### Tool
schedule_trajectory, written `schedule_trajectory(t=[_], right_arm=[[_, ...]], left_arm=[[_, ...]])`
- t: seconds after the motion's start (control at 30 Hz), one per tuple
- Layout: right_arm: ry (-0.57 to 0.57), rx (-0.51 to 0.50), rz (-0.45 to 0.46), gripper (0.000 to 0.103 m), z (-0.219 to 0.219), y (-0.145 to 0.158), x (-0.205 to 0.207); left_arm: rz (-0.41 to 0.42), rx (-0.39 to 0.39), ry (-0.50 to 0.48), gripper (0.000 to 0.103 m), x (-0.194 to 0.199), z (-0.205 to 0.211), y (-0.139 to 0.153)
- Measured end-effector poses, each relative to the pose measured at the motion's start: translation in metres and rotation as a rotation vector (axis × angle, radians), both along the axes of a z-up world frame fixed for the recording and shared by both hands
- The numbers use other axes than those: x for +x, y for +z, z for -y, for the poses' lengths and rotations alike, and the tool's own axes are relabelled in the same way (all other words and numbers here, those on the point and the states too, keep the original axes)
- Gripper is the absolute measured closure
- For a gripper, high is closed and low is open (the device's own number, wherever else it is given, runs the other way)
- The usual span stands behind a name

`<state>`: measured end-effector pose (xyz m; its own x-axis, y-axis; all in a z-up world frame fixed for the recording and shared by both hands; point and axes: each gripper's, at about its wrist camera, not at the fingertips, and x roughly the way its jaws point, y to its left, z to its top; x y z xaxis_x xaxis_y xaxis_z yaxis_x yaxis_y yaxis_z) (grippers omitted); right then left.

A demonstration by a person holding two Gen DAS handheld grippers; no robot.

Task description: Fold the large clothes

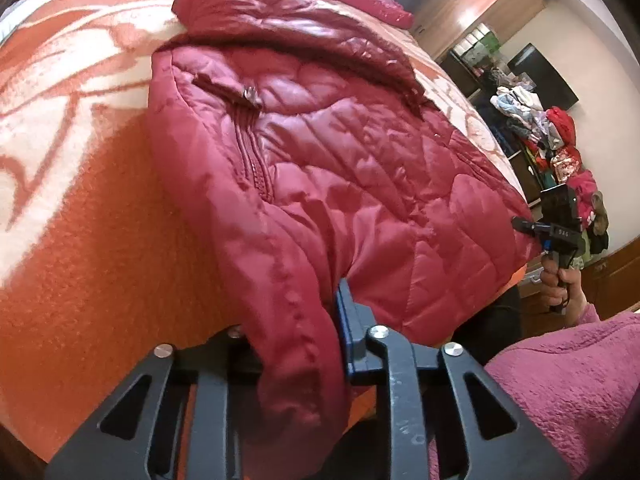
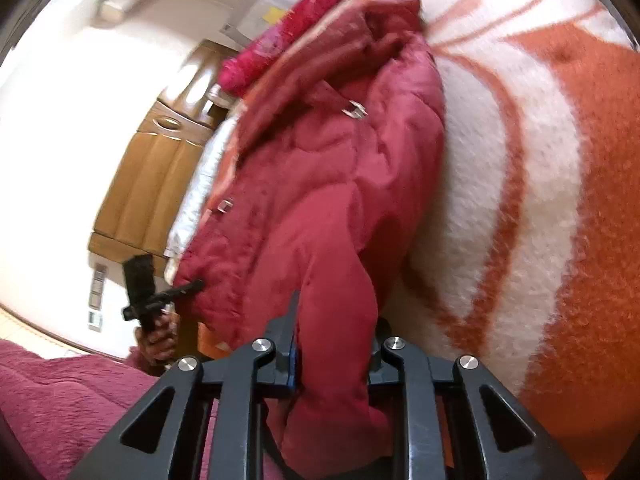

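Dark-red quilted puffer jacket (image 1: 320, 152) on orange-and-cream blanketed bed (image 1: 80, 200): judged light, soft, slippery; hem corners are clamped by left tool (image 1: 296, 332) and right tool (image 2: 336, 344).

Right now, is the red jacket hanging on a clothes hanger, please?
No, the red jacket lies spread on the orange-and-white blanket, with both grippers clamped on its near edge.
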<state>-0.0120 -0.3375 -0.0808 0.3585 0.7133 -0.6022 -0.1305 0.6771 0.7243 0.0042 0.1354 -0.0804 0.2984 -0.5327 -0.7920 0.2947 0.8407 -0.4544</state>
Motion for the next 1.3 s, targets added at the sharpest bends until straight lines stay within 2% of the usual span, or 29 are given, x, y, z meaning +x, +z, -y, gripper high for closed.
schedule_trajectory(t=[0.13,0.4,0.63,0.87,1.03,1.2,1.3], right_arm=[[-0.015,0.069,0.062,0.083,0.005,0.019,0.006],[-0.048,0.135,0.235,0.084,0.006,0.072,0.041],[-0.118,0.149,0.334,0.085,0.009,0.104,0.093],[-0.246,0.122,0.346,0.085,0.014,0.119,0.157],[-0.326,0.096,0.325,0.085,0.013,0.117,0.204],[-0.461,0.096,0.28,0.085,0.02,0.102,0.253],[-0.515,0.101,0.249,0.085,0.023,0.09,0.28]], left_arm=[[0.051,-0.084,0.031,0.086,0.009,-0.011,0.026],[0.201,-0.122,0.054,0.088,0.044,-0.013,0.079],[0.308,-0.145,0.103,0.088,0.088,-0.016,0.113],[0.362,-0.121,0.163,0.088,0.149,-0.006,0.135],[0.324,-0.137,0.238,0.088,0.212,-0.003,0.13],[0.304,-0.077,0.301,0.087,0.266,-0.001,0.124],[0.28,-0.08,0.326,0.087,0.296,0.0,0.115]])
